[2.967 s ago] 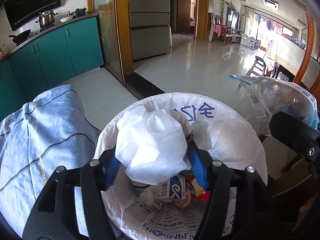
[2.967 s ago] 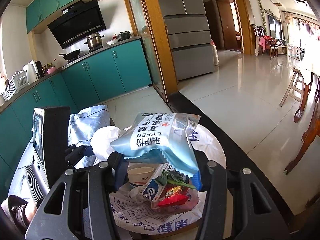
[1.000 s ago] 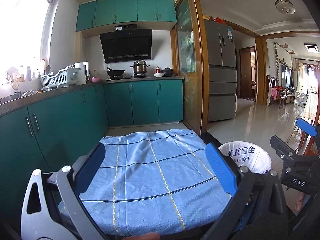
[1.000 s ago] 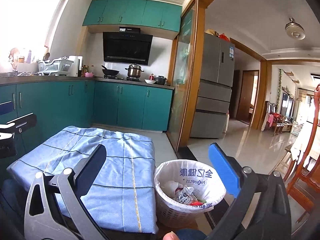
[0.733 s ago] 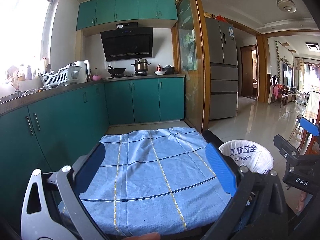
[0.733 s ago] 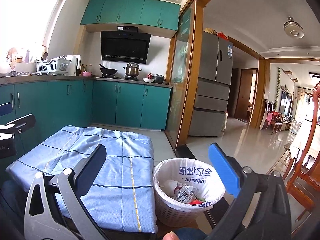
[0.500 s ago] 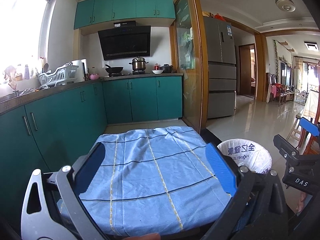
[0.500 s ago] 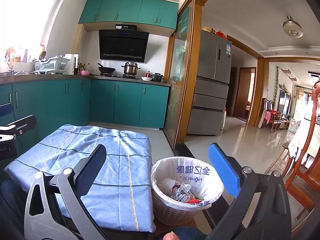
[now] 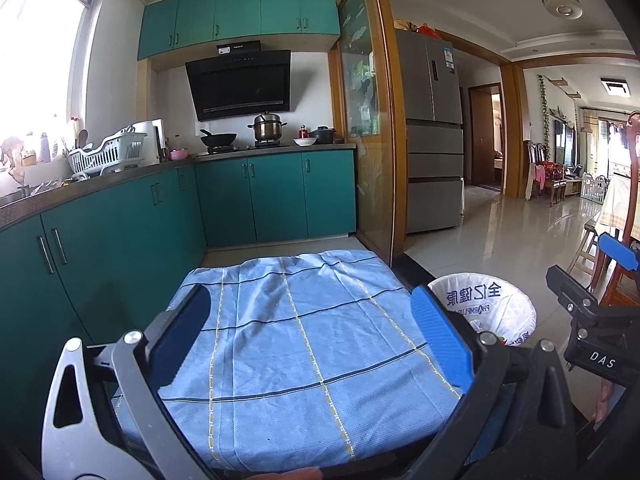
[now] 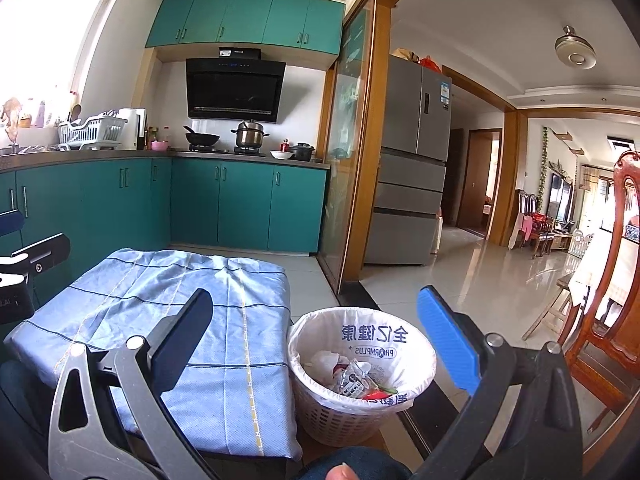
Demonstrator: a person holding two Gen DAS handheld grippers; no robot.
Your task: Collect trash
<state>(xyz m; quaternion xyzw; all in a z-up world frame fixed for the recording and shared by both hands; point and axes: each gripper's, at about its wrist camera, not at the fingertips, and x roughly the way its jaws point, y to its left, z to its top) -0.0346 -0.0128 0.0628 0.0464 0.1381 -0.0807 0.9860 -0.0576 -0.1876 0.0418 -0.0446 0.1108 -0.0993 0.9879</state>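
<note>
We held the left gripper (image 9: 308,344) and the right gripper (image 10: 316,344) spread wide, with nothing between the fingers. The trash (image 10: 352,376), mostly wrappers and crumpled plastic, lay inside the lined basket (image 10: 360,420) just beside the cloth-covered table (image 10: 168,320). We judged such trash light, soft and slippery; a pinch on a bunched fold or sealed edge should hold it best.
</note>
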